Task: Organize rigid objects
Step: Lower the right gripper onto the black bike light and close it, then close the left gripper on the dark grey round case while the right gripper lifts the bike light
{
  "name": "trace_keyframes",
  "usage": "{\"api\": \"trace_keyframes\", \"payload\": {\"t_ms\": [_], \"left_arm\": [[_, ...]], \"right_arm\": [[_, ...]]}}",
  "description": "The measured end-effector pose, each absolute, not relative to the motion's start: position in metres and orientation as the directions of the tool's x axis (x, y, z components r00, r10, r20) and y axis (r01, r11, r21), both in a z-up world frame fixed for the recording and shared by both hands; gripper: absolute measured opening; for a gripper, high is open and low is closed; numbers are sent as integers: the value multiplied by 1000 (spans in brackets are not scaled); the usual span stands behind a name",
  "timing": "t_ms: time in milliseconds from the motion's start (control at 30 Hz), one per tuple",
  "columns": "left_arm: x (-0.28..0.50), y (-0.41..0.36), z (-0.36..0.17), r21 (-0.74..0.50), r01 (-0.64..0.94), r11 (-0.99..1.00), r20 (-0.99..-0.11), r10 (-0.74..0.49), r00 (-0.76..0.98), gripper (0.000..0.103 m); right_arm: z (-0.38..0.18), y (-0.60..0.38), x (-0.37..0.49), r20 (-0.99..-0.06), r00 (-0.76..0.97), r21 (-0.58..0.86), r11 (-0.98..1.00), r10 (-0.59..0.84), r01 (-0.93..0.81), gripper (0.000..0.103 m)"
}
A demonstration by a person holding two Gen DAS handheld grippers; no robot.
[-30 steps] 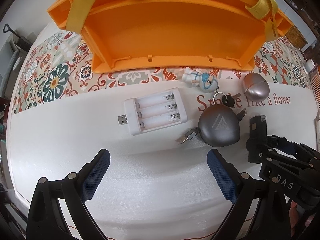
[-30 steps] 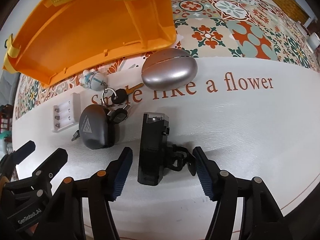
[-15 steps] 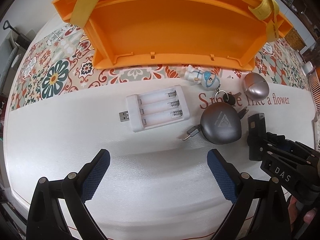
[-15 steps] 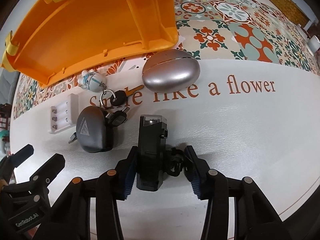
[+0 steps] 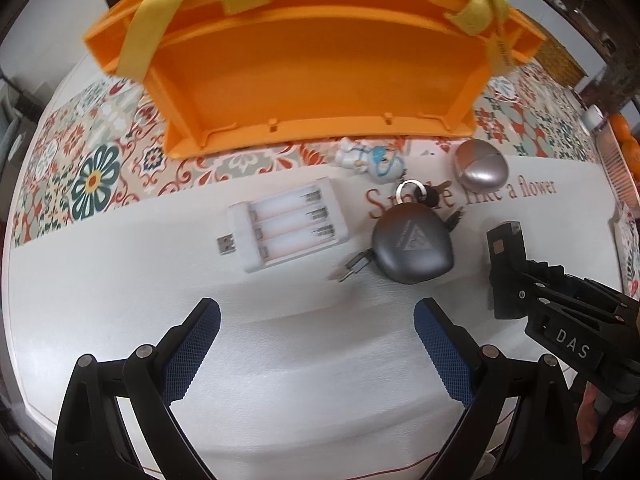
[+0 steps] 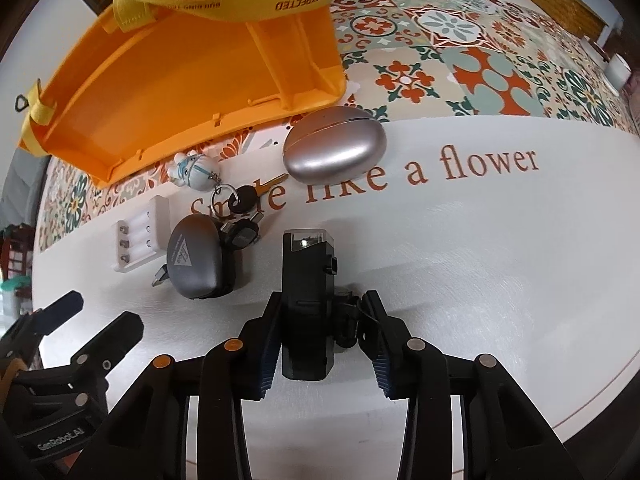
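1. The right gripper (image 6: pixel 322 334) is pinching the black bike light (image 6: pixel 307 292). The left pad lies flat on its side; the right pad seems to bear on the side bracket, though that contact is shadowed.
2. The light's long axis runs along the fingers, toward the orange basket (image 6: pixel 168 80).
3. The left gripper (image 5: pixel 316 344) is spread over bare table (image 5: pixel 300 360), with the battery charger (image 5: pixel 286 234) ahead.
4. The basket lies beyond the keys (image 6: pixel 244 200) and the silver case (image 6: pixel 334 148), so the right hand is the nearer.

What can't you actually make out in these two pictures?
- Black device, right wrist view: its near end is covered by the right gripper clamped on it.
- Key, both views: partly tucked behind the grey pod.
- Orange tray, both views: far side cut off by the frame edge.
- Print on its yellow strap: too blurred to read whole.
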State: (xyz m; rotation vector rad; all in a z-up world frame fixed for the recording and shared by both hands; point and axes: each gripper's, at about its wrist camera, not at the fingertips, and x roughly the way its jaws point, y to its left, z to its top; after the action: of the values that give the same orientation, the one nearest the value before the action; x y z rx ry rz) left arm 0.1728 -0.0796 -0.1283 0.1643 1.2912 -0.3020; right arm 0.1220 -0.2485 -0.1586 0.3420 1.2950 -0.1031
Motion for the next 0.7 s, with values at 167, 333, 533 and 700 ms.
{"api": "trace_keyframes", "payload": {"t_ms": [167,333,533,700], "left_arm": [[171,-92,-123,-77,363,929,-950,-178,255,99],[172,-106,-123,-109,405,908,-944,-222,244,98],[174,-125,-126,-119,455,883,-941,-247,232,98],[178,-136,-133,-139,477,868,-943,-264,205,94]], "right_arm": [[-146,-264,113,-948,299,197,936,106,293,39],[-134,-273,102,-943,321,195,923,84,332,39],[-130,-289,89,-942,330,201,898,67,391,39],[-133,-297,82,-944,325,204,880,61,429,40]]}}
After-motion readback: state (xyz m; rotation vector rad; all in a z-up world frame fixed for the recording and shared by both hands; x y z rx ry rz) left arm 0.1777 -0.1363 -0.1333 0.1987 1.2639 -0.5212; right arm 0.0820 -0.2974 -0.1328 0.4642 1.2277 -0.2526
